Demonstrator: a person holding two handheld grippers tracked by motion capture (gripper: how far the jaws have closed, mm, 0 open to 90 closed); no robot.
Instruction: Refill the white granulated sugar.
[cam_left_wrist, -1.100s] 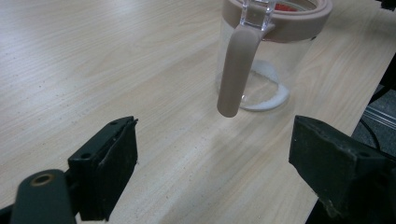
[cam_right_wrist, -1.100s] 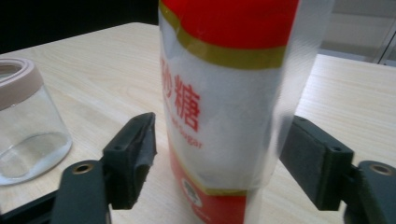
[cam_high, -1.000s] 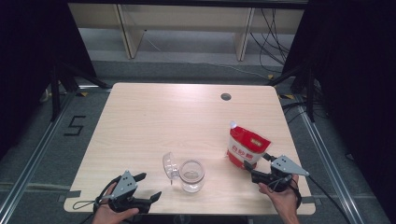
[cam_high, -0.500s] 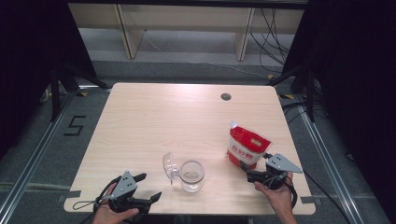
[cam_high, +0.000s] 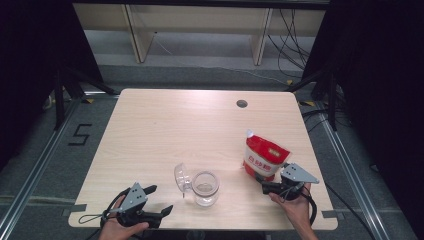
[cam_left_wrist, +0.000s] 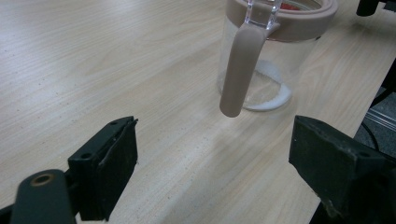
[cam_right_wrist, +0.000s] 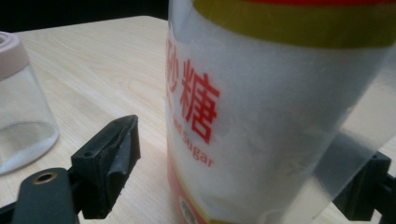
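the right claw (cam_high: 270, 187) sits lower right of frame, jaws wide around the upright sugar bag (cam_high: 262, 157) without pressing; the left claw (cam_high: 160, 200), also wide, lies lower left, farther off.

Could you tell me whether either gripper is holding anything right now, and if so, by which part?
Nothing is held. The right gripper has just been opening, its fingers astride the sugar bag without pressing it. The left gripper is open and empty.
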